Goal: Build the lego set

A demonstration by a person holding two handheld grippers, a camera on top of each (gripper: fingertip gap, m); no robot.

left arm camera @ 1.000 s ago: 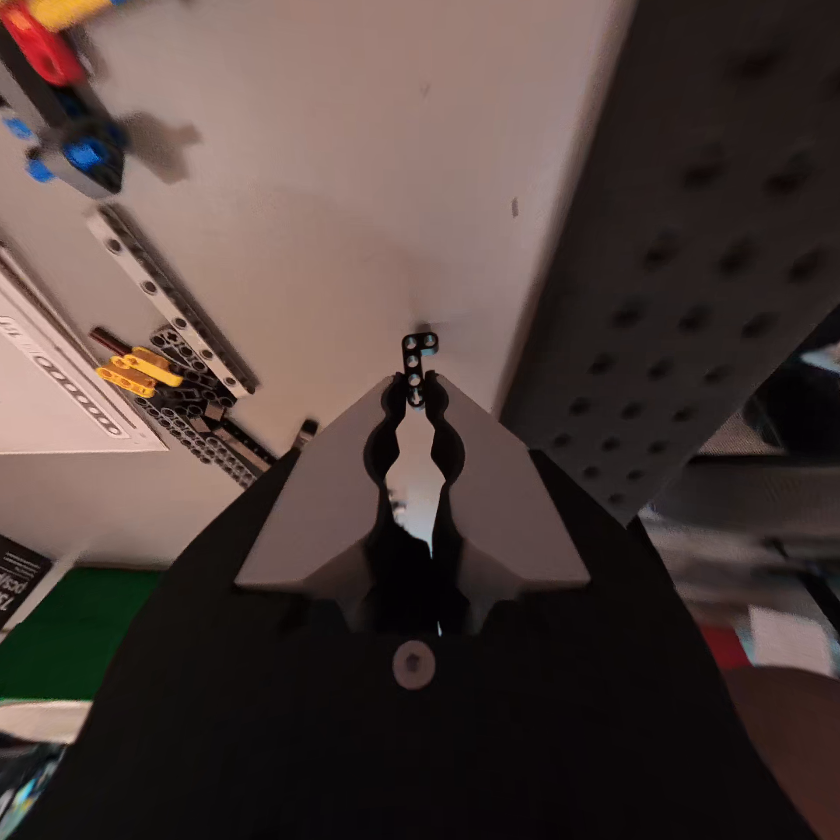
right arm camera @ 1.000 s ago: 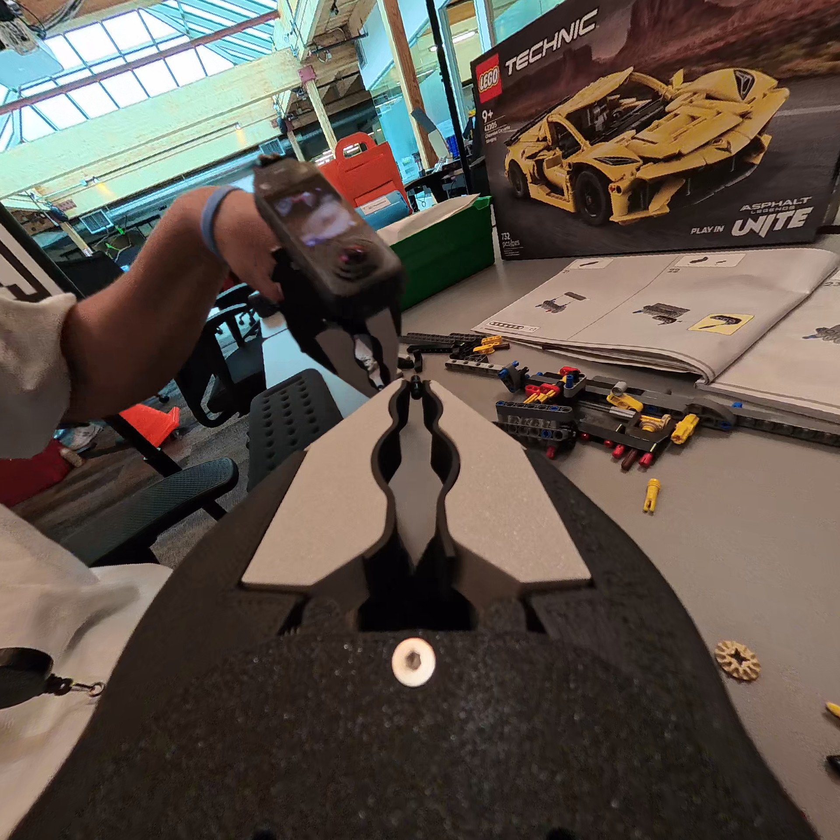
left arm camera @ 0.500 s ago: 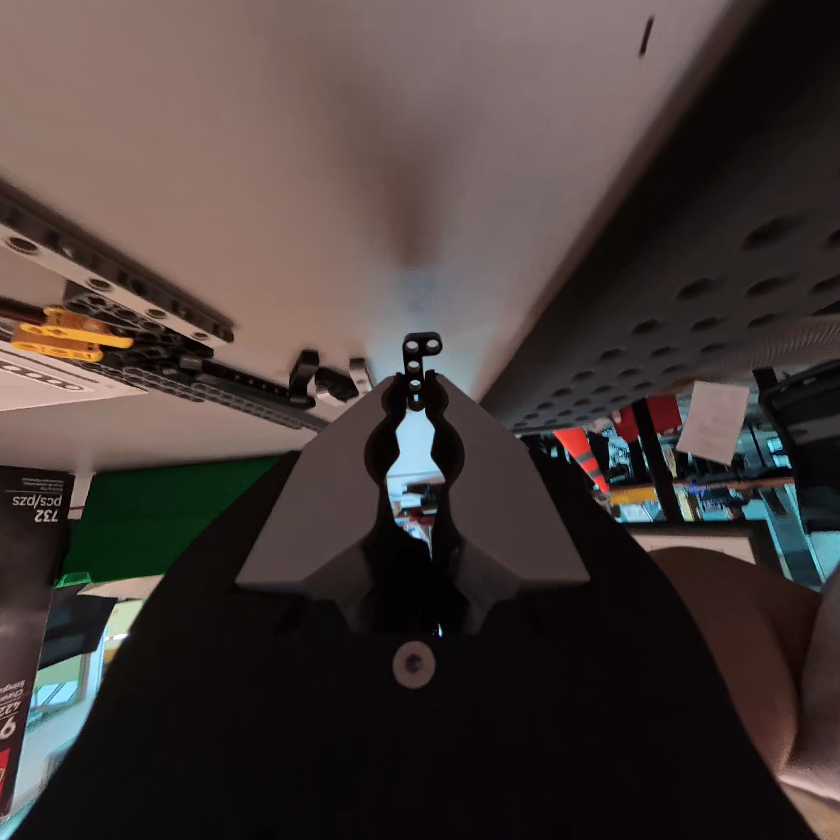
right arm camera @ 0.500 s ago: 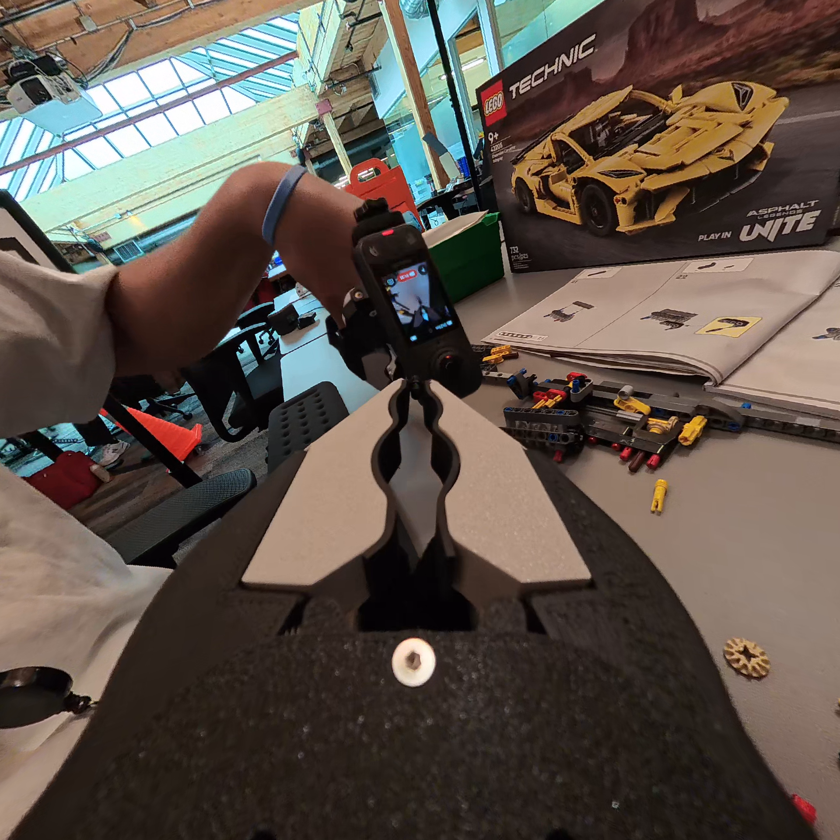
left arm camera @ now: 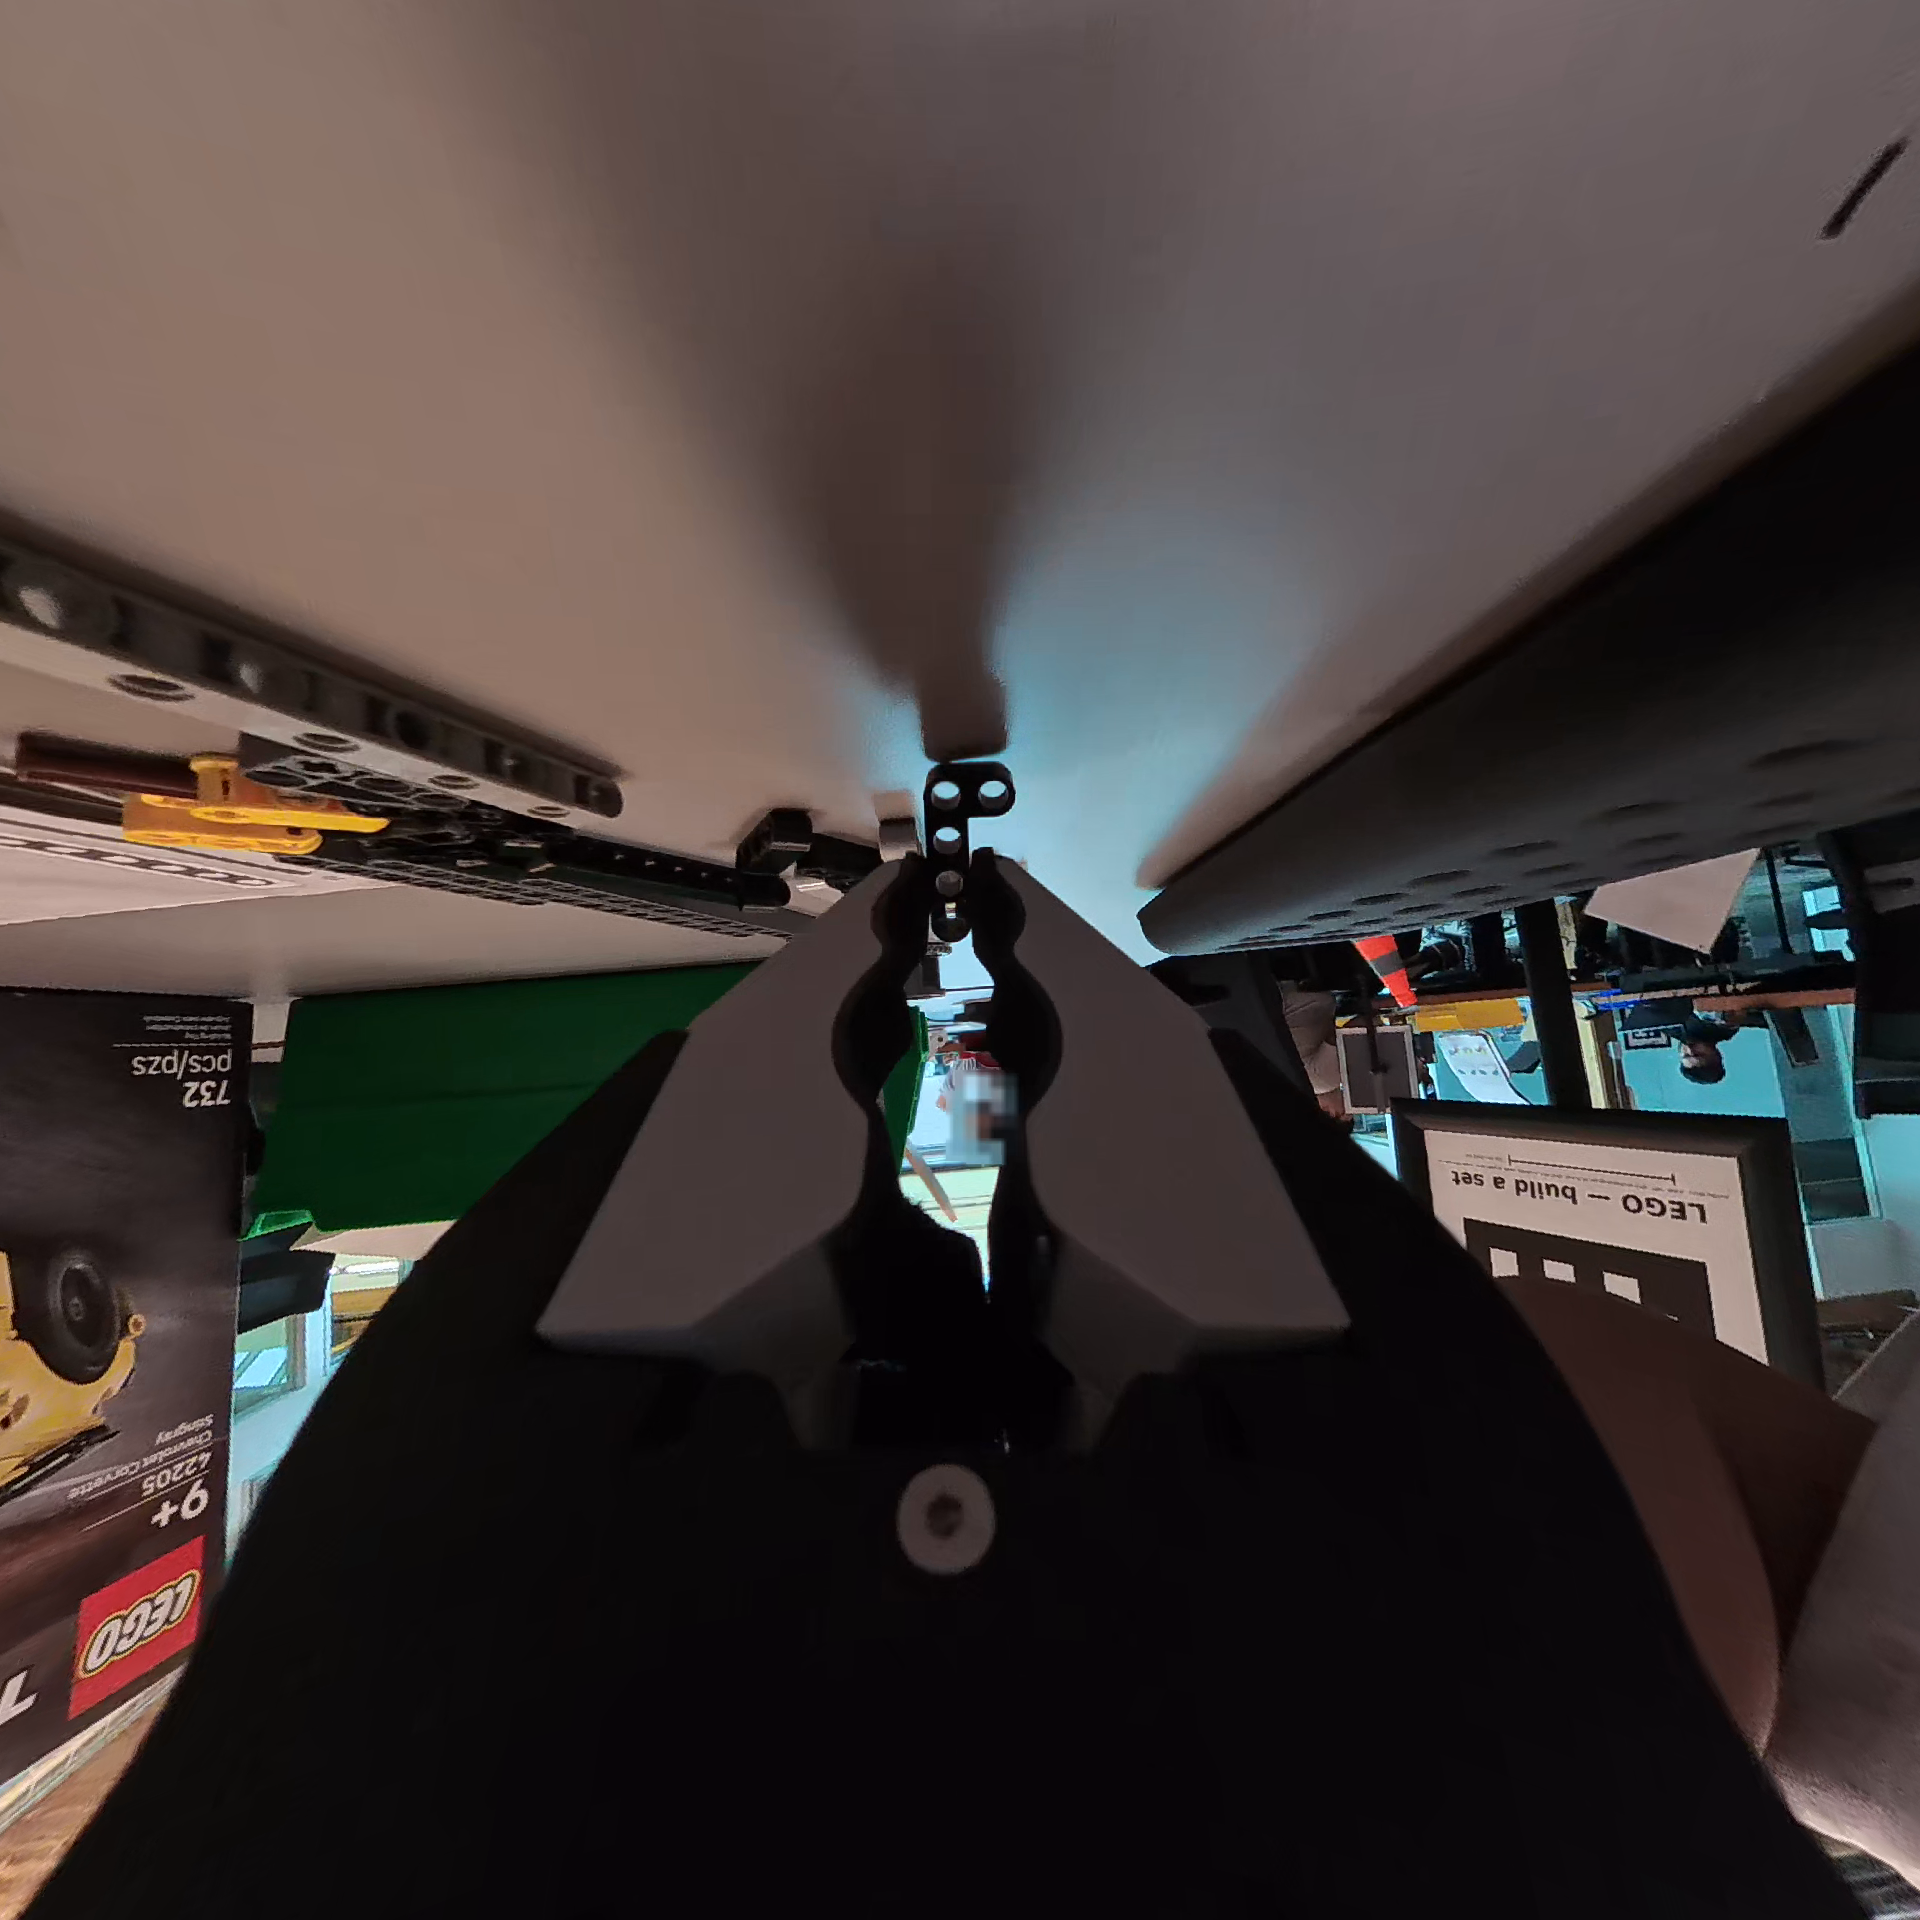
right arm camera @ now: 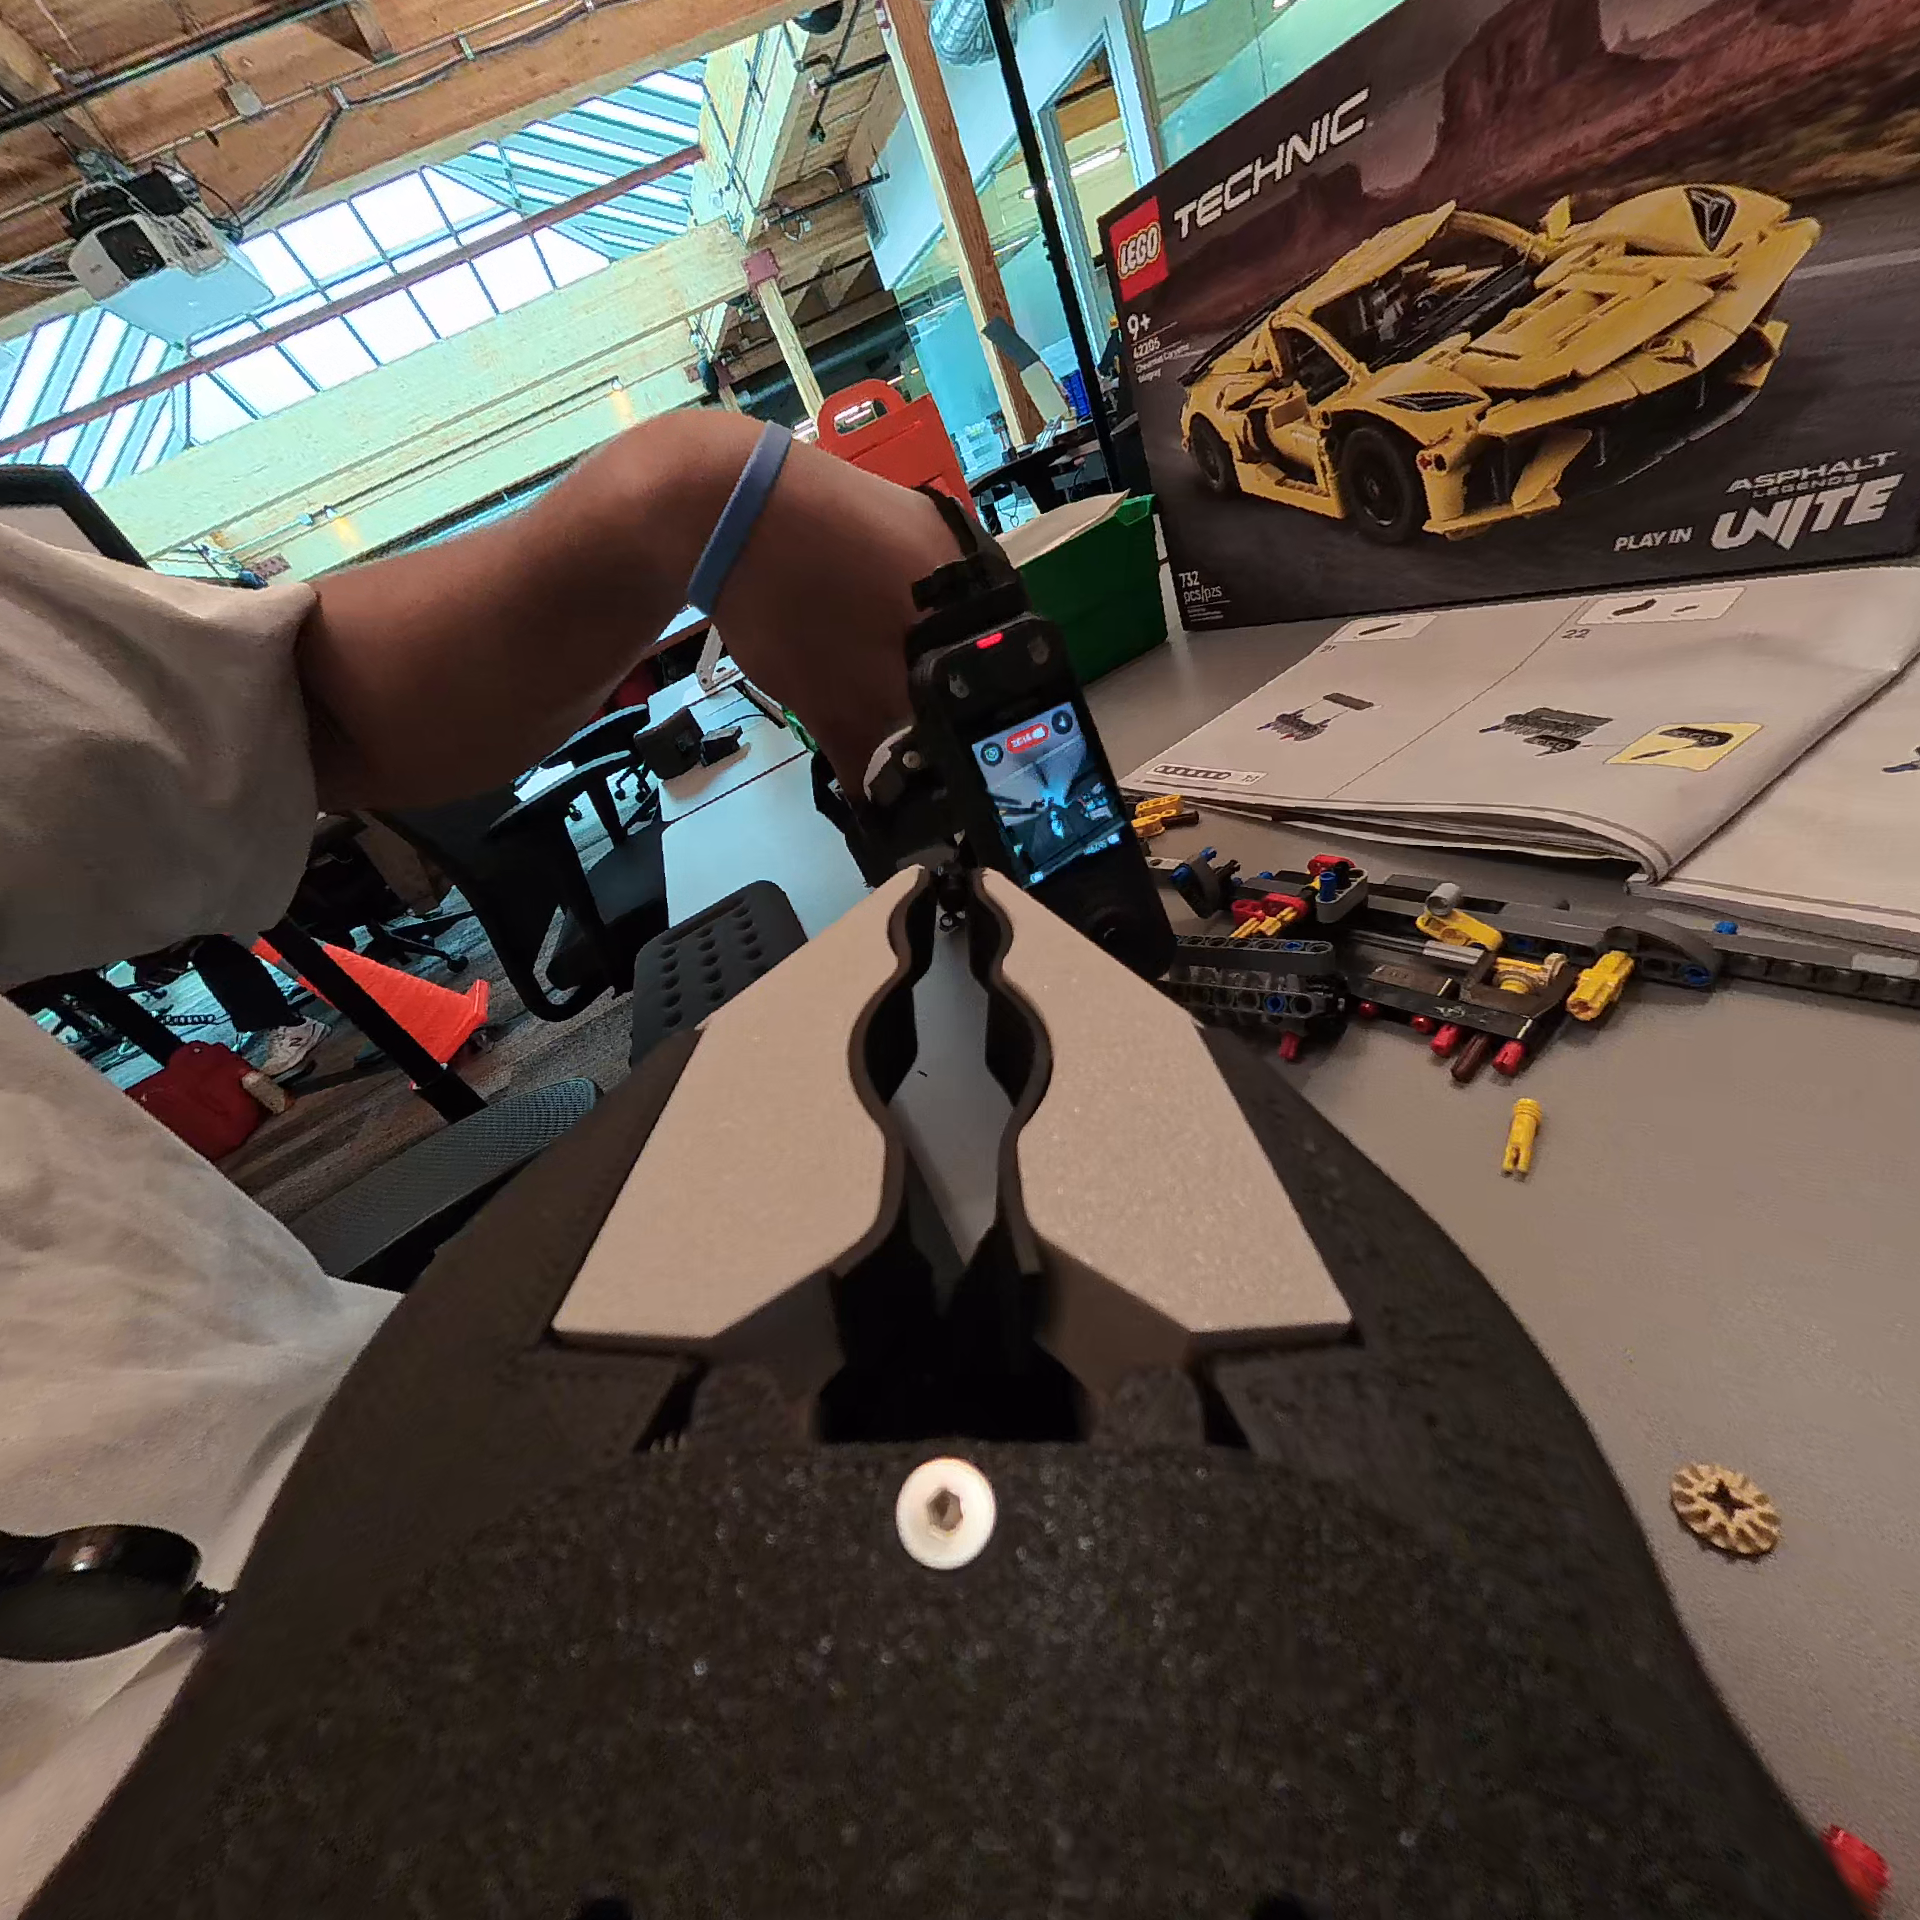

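My left gripper (left arm camera: 951,883) is shut on a black L-shaped beam (left arm camera: 961,805) with holes, which sticks out past the tips. It is turned upside down over the grey table (left arm camera: 935,312). My right gripper (right arm camera: 951,888) is shut on a small black piece (right arm camera: 951,914) pinched at its tips. Just beyond those tips a hand holds the left gripper's camera unit (right arm camera: 1039,790), screen towards me; its fingers are hidden. The partly built grey and black assembly (right arm camera: 1455,956) with red, yellow and blue pins lies to the right.
The set's box (right arm camera: 1507,312) stands at the back, with the open instruction booklet (right arm camera: 1558,748) in front of it. A yellow pin (right arm camera: 1519,1138), a tan gear (right arm camera: 1725,1509) and a red piece (right arm camera: 1855,1865) lie loose. Long beams (left arm camera: 312,707) lie by the booklet. A perforated black chair (right arm camera: 717,956) stands at the table's left edge. The grippers' ends are close to 25 cm from one another. About 15 cm separates my right fingertips from the tan gear (right arm camera: 1725,1509).
The left gripper has rolled over and tilted up with the L-shaped beam, so its camera screen now faces the right gripper. The right gripper has barely moved.
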